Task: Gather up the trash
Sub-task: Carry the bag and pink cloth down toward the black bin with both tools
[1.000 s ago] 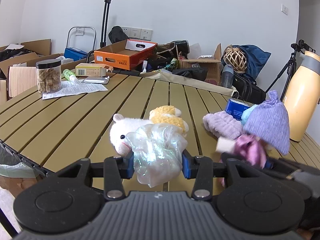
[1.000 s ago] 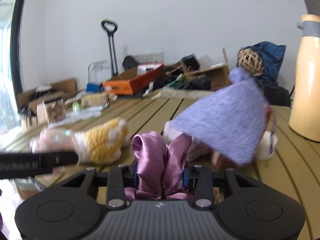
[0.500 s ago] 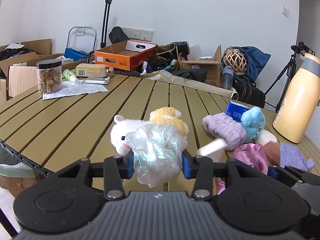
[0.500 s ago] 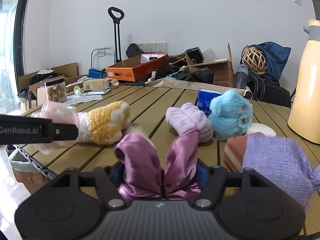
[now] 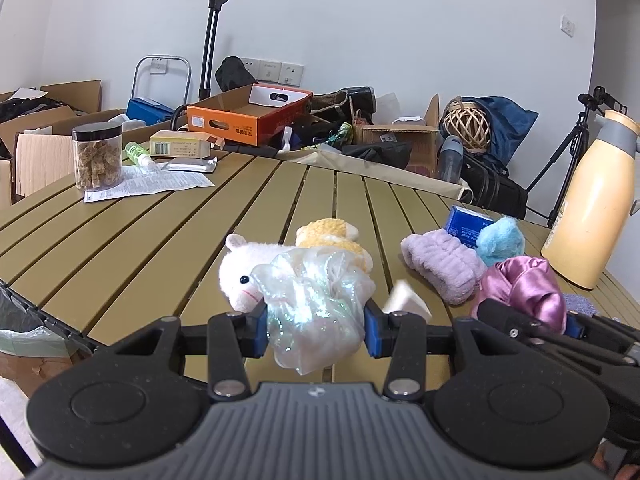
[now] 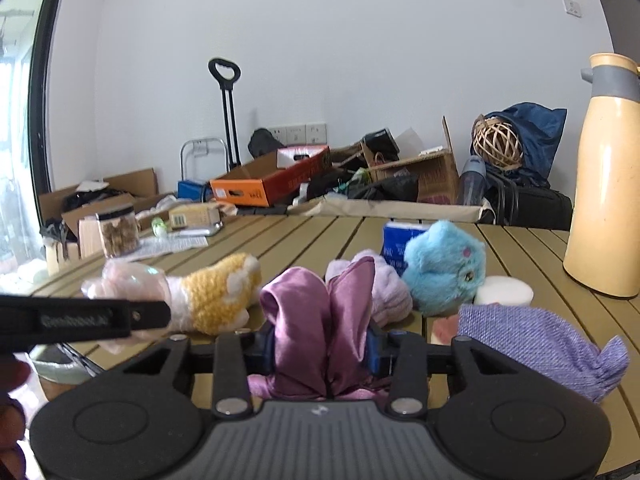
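Between the blue pads of the left gripper [image 5: 315, 325], in the left wrist view, sits a crumpled iridescent plastic wrapper [image 5: 316, 312], clamped and lifted off the slatted table [image 5: 168, 232]. At its 11 o'clock lies a white plush lamb [image 5: 244, 276]; at 3 o'clock the right gripper [image 5: 568, 326] shows, carrying a purple satin scrunchie [image 5: 524, 292].

From the right wrist view, the right gripper [image 6: 321, 344] has just been closing its jaws and now pinches the scrunchie [image 6: 316, 320] (folded upward between the pads). A lilac cloth pouch [image 6: 536, 340] lies at 3 o'clock, a blue plush toy [image 6: 444, 268] at 1 o'clock.
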Available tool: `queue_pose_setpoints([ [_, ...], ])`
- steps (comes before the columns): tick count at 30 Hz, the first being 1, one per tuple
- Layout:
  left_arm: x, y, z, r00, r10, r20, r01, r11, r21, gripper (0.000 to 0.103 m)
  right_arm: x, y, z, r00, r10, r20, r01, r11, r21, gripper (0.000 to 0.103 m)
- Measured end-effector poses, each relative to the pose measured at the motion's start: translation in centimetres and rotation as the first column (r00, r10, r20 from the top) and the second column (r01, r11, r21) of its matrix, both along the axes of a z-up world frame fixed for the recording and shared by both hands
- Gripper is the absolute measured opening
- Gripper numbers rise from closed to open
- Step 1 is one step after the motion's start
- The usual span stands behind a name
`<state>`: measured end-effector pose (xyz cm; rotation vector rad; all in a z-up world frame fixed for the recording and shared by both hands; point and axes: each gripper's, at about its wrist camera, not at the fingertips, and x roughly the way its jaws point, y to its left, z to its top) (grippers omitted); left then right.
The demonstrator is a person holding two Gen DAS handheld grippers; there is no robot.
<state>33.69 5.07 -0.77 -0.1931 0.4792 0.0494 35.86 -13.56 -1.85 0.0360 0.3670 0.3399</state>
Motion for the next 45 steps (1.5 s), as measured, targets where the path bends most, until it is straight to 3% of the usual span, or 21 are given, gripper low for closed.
queue_pose_setpoints([
  [7,-1.5,-0.3,0.9,1.000,-0.017,0.000,0.017,1.000,-0.017,0.044,-2.2,-0.8,1.7,1.000,0.000,0.017,0.000,1.000,0.010,0.039],
  [26,-11.7,-2.4,3.2,0.998,-0.052,-0.017,0.053,0.996,0.070,0.044,-13.3,-2.4,4.3,0.999,0.032,0.004,-0.032,0.999,-0.025,0.039],
  [36,-16.2,-3.3,3.3,0.995,-0.084,-0.050,0.088,0.991,0.103,0.044,-18.4,-3.3,3.3,0.998,0.030,-0.049,-0.033,0.998,-0.057,0.039],
  [45,-18.3,-3.7,0.7,0.984,-0.104,-0.146,0.120,0.987,0.103,0.044,-21.0,-3.7,0.3,0.987,0.033,-0.157,-0.045,0.997,-0.070,0.039],
])
